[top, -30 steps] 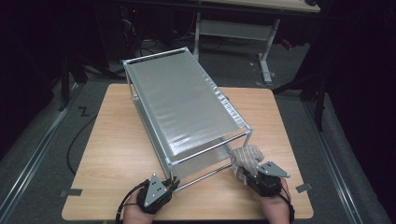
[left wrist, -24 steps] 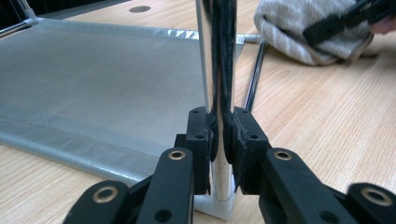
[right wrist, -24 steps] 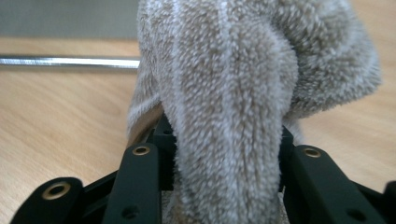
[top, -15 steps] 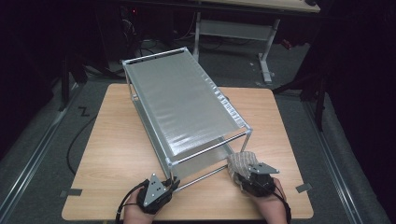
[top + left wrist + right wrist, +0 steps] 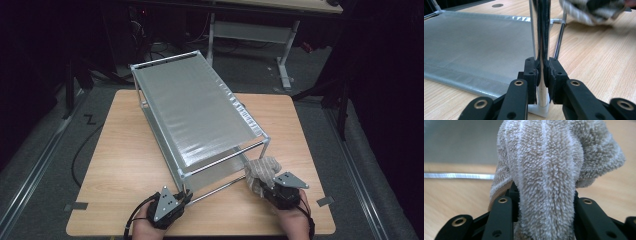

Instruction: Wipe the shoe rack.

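A two-shelf metal rack with chrome posts stands askew on the wooden table. My left gripper is shut on the rack's near left post, just above its white foot; in the left gripper view the left gripper's pads press both sides of the tube. My right gripper is shut on a beige terry cloth beside the rack's near right post. Its jaws have just been closing on the cloth, which bulges up between the right gripper's jaws and hides the pads.
The lower shelf lies close above the tabletop. Bare wood stretches left of the rack and at the far right. Another table's legs stand on the dark floor behind.
The right hand with the cloth has shifted slightly by the rack's near right corner. The left hand and the rack have stayed put.
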A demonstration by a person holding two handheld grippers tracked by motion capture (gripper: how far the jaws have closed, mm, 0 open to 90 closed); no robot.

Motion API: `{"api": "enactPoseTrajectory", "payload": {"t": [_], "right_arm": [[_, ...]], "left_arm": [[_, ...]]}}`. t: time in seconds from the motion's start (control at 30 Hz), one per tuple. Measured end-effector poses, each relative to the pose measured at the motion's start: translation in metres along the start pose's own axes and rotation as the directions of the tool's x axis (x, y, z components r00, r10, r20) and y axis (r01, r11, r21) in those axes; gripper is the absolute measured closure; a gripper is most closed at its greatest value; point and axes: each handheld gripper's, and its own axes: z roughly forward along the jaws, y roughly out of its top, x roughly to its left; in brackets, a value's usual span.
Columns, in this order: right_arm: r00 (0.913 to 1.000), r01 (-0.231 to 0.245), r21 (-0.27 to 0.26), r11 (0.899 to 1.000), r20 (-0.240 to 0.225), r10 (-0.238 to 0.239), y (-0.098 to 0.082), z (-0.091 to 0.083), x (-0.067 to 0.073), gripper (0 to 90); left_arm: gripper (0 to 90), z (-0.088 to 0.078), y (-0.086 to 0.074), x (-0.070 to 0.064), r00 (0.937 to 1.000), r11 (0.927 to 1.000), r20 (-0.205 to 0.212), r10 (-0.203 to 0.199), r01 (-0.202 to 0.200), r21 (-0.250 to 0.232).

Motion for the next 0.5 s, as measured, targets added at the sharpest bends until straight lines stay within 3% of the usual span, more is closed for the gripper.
{"api": "enactPoseTrajectory", "payload": {"t": [0.13,0.3,0.4,0.5], "right_arm": [[0.9997,-0.005,-0.103,0.995,0.023,0.007,0.015,-0.019,0.001,63.4],[0.9992,0.017,-0.174,0.985,0.039,-0.011,0.027,-0.033,0.003,63.0],[0.9995,0.014,-0.151,0.988,0.031,-0.010,0.025,-0.029,0.004,62.8],[0.9998,0.013,-0.091,0.996,0.019,-0.011,0.016,-0.016,0.003,62.8]], "left_arm": [[78.8,0.000,0.000,0.000,1.0000,1.0000,0.000,0.006,-0.006,0.002],[78.8,0.000,0.000,0.000,1.0000,1.0000,-0.002,0.007,-0.007,0.000],[78.8,0.000,0.000,0.000,1.0000,1.0000,-0.001,0.008,-0.008,0.002],[78.8,0.000,0.000,0.000,1.0000,1.0000,0.000,0.008,-0.008,0.000]]}}
